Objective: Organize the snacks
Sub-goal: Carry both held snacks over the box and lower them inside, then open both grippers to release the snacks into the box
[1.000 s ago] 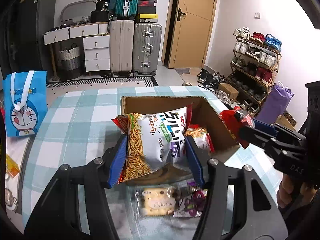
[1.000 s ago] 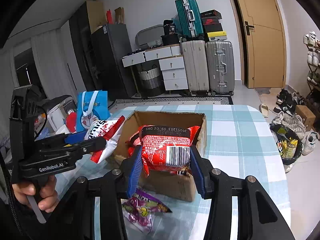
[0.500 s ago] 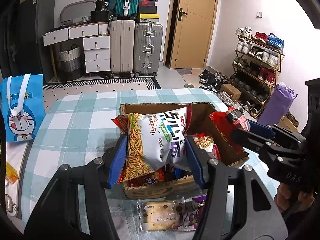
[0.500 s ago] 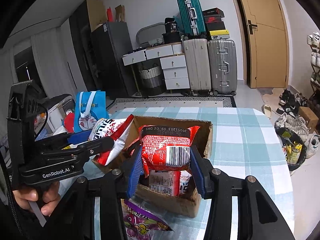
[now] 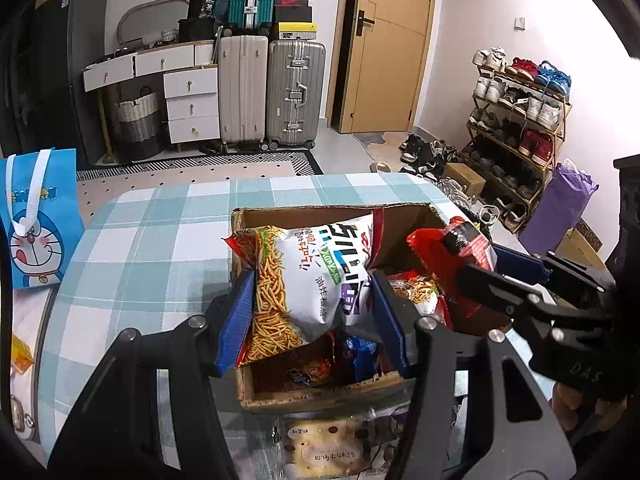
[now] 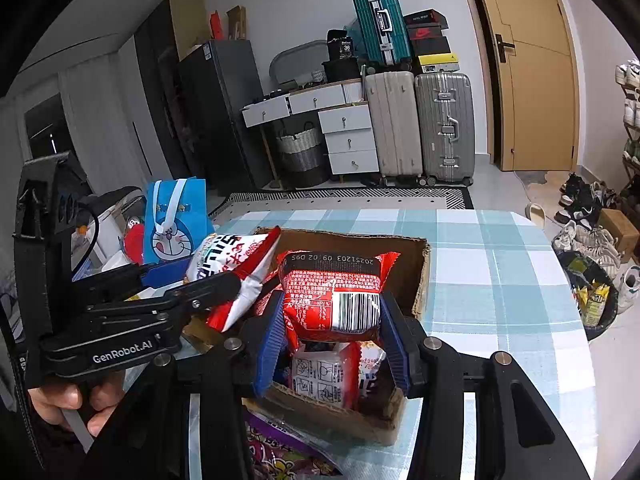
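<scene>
My left gripper is shut on a white noodle-snack bag and holds it over the open cardboard box. My right gripper is shut on a red snack packet above the same box. Several packets lie inside the box. The right gripper with the red packet also shows in the left wrist view. The left gripper's bag also shows in the right wrist view.
A biscuit pack and a purple candy bag lie on the checked tablecloth in front of the box. A blue Doraemon bag stands at the table's left edge. Suitcases and a shoe rack stand beyond.
Both grippers have moved forward with their packets, so that they now hang over the box's inside. The box sits lower and nearer in both views.
</scene>
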`<state>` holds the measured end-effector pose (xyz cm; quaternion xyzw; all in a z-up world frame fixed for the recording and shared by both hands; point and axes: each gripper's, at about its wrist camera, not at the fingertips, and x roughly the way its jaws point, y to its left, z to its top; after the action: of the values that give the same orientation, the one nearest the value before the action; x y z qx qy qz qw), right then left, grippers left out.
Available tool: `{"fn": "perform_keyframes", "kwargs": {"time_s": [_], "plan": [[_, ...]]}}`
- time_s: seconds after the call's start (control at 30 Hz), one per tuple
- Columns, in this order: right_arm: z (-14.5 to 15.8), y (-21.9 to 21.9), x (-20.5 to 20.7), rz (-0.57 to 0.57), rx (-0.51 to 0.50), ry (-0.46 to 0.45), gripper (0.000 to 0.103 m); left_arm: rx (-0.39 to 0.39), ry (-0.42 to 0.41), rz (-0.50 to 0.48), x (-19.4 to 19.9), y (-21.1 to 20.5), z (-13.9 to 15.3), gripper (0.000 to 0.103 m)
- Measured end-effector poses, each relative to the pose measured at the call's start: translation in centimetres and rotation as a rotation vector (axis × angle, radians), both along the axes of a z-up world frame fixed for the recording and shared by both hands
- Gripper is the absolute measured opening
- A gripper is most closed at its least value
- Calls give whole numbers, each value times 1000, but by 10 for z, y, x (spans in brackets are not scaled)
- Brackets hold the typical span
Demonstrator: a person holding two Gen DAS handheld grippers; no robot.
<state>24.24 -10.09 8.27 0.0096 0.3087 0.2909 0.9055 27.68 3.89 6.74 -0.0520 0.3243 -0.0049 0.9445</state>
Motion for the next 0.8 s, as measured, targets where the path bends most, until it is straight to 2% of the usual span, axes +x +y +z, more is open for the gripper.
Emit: {"fn": "perform_keyframes", "kwargs": {"time_s": [0.5,0.7,0.8], "plan": [[-14,10,22,-10,-21,27,46,44,15,-7,32,-9,-19,55],[-13,6,17,-14,-41,8,46,22,34,-20,32,-7,-19,59],[-9,2,10,-20,-38,-6,50,9,58,-32,27,-6,-18,69]]}}
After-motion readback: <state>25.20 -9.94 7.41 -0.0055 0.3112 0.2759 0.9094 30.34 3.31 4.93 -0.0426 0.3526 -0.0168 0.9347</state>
